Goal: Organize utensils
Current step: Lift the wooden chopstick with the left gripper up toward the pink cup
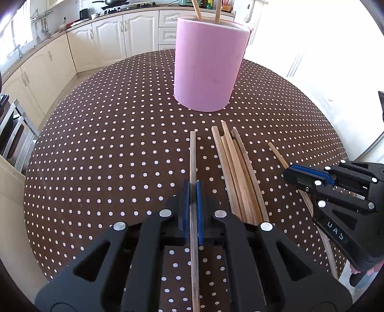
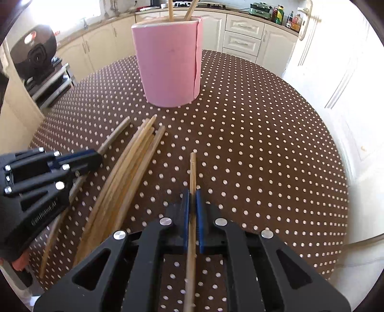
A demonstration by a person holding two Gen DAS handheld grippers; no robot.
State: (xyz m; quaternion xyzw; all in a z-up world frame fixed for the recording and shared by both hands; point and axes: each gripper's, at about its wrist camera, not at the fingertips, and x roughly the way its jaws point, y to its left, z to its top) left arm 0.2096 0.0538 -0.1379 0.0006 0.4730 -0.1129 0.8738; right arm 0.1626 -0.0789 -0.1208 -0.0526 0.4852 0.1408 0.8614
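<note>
Pinching one chopstick (image 1: 192, 156) each, the left gripper (image 1: 192, 189) and right gripper (image 2: 192, 198) sit nearest; loose chopsticks (image 1: 236, 172) lie between them, then the pink holder (image 1: 206, 69), two sticks' tops cut off.

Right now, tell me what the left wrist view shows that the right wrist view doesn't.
Only the left wrist view: a frying pan on the stove and utensils hanging on a wall rail.

Only the right wrist view: a black appliance on a shelf, bottles on the counter, and the holder's seam.

Both: the pink holder with two chopsticks inside, the loose pile on the dotted table, and the left gripper and right gripper, each shut on one chopstick.
</note>
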